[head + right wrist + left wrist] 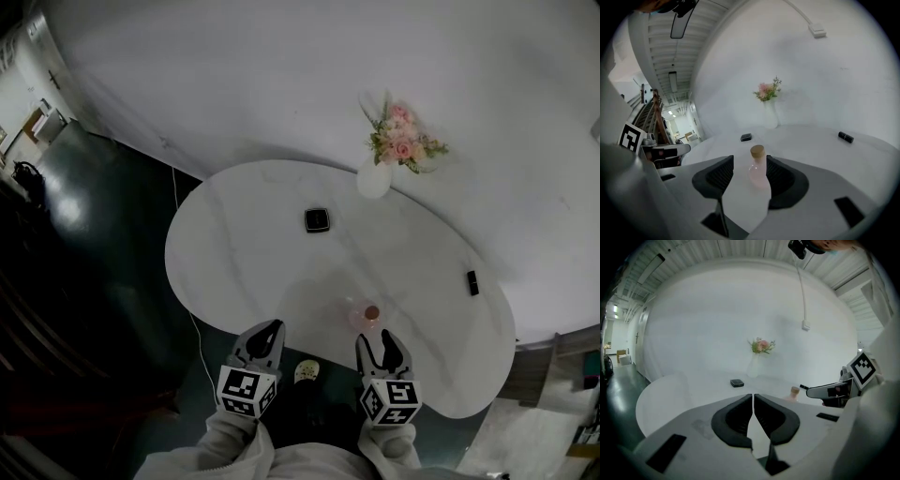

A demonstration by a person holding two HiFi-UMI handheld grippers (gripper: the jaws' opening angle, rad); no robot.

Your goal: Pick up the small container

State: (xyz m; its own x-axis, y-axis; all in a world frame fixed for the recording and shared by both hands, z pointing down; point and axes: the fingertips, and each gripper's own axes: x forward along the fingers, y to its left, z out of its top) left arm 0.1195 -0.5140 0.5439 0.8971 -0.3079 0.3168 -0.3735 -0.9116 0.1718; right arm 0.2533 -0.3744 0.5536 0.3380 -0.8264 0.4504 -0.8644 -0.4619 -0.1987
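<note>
Container [758, 173] stood upright near six o'clock on the surface [244, 262], at the mouth of the right gripper [750, 164], whose fingers were spread wide and empty; the left gripper [753, 401] had fingers pressed together, holding nothing. An off-centre squeeze could topple it.

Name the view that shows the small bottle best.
The right gripper view: the bottle stands close, framed by the open jaws, cork and pink body clear. The head view shows it small from above, ahead of the right gripper. The left gripper view catches it far off, partly hidden.
</note>
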